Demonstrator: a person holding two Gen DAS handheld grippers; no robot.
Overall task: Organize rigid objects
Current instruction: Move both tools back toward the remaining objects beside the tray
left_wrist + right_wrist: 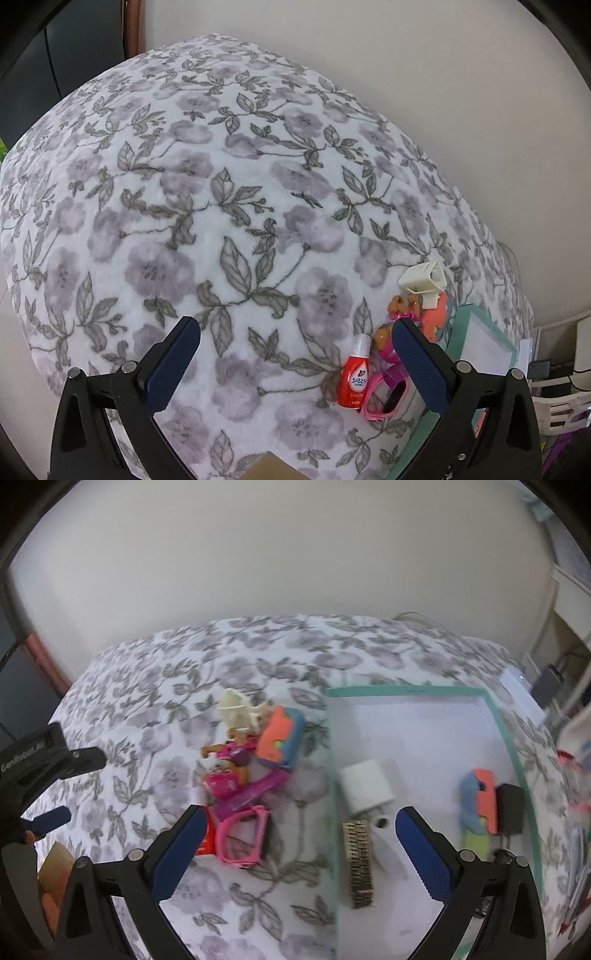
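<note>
A pile of small objects lies on the floral blanket (pixel 221 206): a red bottle (pixel 354 373), pink glasses (pixel 244 837), a cream plastic piece (pixel 236 709), an orange and blue toy (pixel 281 738), a doll figure (pixel 232 755). A white tray with a teal rim (pixel 406 691) holds a white block (pixel 365 785), a patterned bar (pixel 360 864), an orange and blue toy (pixel 480 801) and a black adapter (pixel 511 808). My left gripper (pixel 295 332) is open and empty, left of the pile. My right gripper (pixel 299 819) is open and empty, over the tray's left edge.
A pale wall stands behind the bed. White baskets and cables (pixel 561 391) sit at the right past the bed's edge. A cardboard box (pixel 55 864) lies at the lower left. A white device (pixel 517 686) rests beyond the tray.
</note>
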